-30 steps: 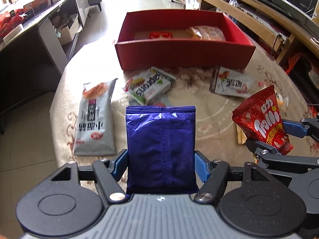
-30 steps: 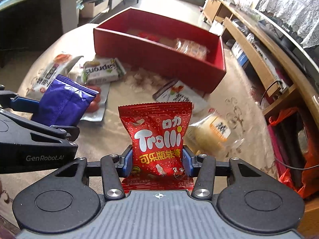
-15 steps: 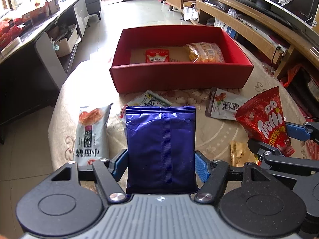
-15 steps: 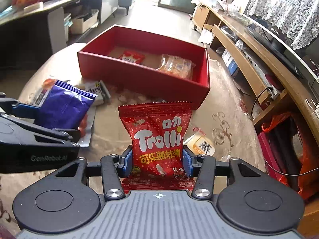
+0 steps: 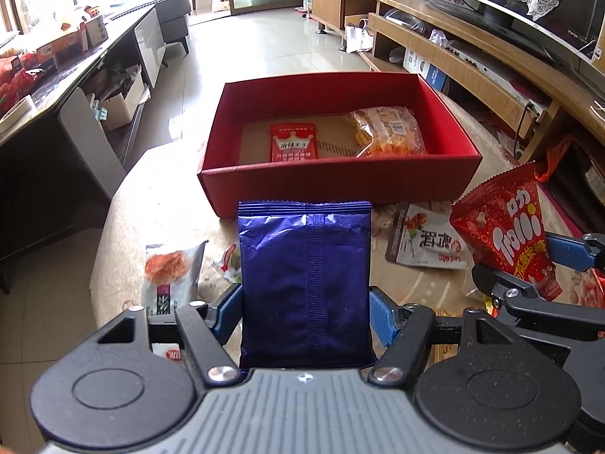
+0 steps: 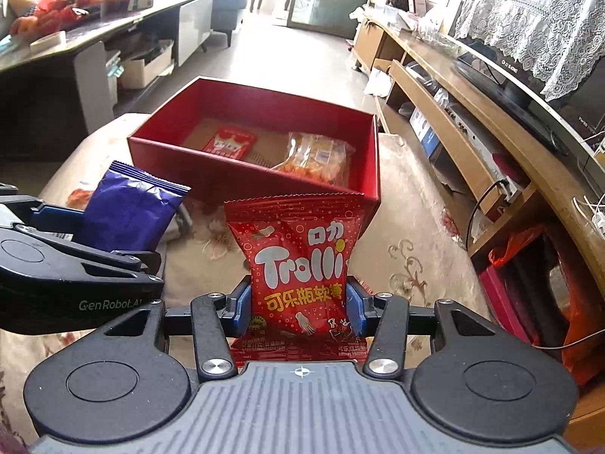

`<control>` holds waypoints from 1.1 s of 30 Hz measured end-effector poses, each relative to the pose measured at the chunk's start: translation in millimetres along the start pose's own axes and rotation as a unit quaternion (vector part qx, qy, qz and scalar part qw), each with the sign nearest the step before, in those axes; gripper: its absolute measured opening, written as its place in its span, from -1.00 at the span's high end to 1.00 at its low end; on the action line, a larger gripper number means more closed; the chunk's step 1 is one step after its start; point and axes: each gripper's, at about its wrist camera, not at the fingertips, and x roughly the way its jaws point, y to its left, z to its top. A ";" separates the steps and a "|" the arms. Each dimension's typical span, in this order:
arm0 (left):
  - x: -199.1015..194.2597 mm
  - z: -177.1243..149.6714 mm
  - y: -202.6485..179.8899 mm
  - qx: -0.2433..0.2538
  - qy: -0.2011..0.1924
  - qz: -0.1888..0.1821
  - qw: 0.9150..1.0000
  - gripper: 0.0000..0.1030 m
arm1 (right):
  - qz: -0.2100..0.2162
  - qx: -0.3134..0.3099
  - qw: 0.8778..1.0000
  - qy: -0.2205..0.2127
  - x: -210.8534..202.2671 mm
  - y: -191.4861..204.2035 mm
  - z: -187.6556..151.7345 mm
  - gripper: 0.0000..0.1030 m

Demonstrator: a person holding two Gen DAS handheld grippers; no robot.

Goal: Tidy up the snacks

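Note:
My left gripper (image 5: 305, 314) is shut on a blue foil snack packet (image 5: 305, 283), held upright above the table. My right gripper (image 6: 298, 306) is shut on a red Trolli candy bag (image 6: 298, 261), also upright. Ahead of both stands the open red box (image 5: 340, 181), holding a small red packet (image 5: 293, 146) and a clear bag of orange snacks (image 5: 389, 132). In the right wrist view the blue foil packet (image 6: 132, 208) and the left gripper's body appear at the left, and the red box (image 6: 242, 174) is just beyond the candy bag. The Trolli bag (image 5: 506, 227) shows at the right of the left wrist view.
On the cloth-covered round table (image 5: 416, 287) lie a grey noodle-snack packet (image 5: 170, 276), a white packet with black characters (image 5: 427, 242) and another packet mostly hidden behind the blue one. A dark desk (image 5: 56, 87) stands left; a wooden TV unit (image 5: 491, 56) runs along the right.
Both grippers have risen and drawn closer to the red box with their packets still held. The box interior now shows fully; the loose packets on the table have slid lower in view.

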 end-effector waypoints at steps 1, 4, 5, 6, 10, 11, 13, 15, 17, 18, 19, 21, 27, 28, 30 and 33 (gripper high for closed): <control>0.5 1.6 -0.5 0.000 -0.001 0.000 1.000 -0.25 | -0.001 0.001 1.000 -0.001 0.8 -0.8 1.3 -0.10; 3.2 8.1 -2.1 0.002 -0.002 0.001 1.000 -0.25 | -0.004 0.003 1.000 -0.002 3.7 -3.3 5.2 -0.10; 4.1 10.3 -2.6 0.003 -0.003 0.002 1.000 -0.25 | -0.005 0.004 1.000 -0.003 4.6 -4.4 6.7 -0.10; 4.9 12.6 -3.4 0.003 -0.004 0.003 1.000 -0.25 | -0.006 0.005 1.000 -0.004 5.4 -5.3 8.4 -0.10; 6.9 21.5 -5.2 0.004 -0.008 0.004 1.000 -0.25 | -0.009 0.010 1.000 -0.009 7.8 -9.1 14.8 -0.10; 7.4 23.8 -5.7 0.004 -0.010 0.004 1.000 -0.25 | -0.011 0.010 1.000 -0.010 8.6 -9.9 16.6 -0.10; 9.2 28.4 -6.0 0.004 -0.011 0.005 1.000 -0.25 | -0.012 0.011 1.000 -0.012 9.9 -11.1 19.3 -0.10; 11.0 32.7 -6.5 0.005 -0.012 0.006 1.000 -0.25 | -0.016 0.011 1.000 -0.015 11.5 -12.1 21.5 -0.10; 13.2 37.6 -7.9 0.008 -0.015 0.009 1.000 -0.25 | -0.019 0.010 1.000 -0.016 13.7 -12.8 24.3 -0.10; 14.5 40.3 -8.6 0.009 -0.016 0.011 1.000 -0.25 | -0.020 0.010 1.000 -0.017 15.2 -13.9 26.3 -0.10; 15.7 43.1 -9.1 0.009 -0.017 0.012 1.000 -0.25 | -0.021 0.010 1.000 -0.017 16.9 -14.9 28.4 -0.10; 18.3 48.7 -9.4 0.009 -0.019 0.013 1.000 -0.25 | -0.023 0.010 1.000 -0.019 19.1 -16.2 31.9 -0.10; 26.3 63.9 -10.6 0.007 -0.025 0.018 1.000 -0.25 | -0.030 0.010 0.999 -0.025 26.8 -20.1 42.5 -0.10; 27.7 66.0 -10.9 0.007 -0.025 0.019 0.999 -0.25 | -0.031 0.010 0.999 -0.025 28.2 -20.6 44.1 -0.10; 31.0 70.3 -11.7 0.008 -0.026 0.021 0.999 -0.25 | -0.034 0.009 0.999 -0.026 31.3 -21.5 47.2 -0.10; 36.5 77.2 -12.7 0.009 -0.028 0.024 0.999 -0.25 | -0.040 0.005 0.999 -0.028 36.0 -22.8 52.1 -0.10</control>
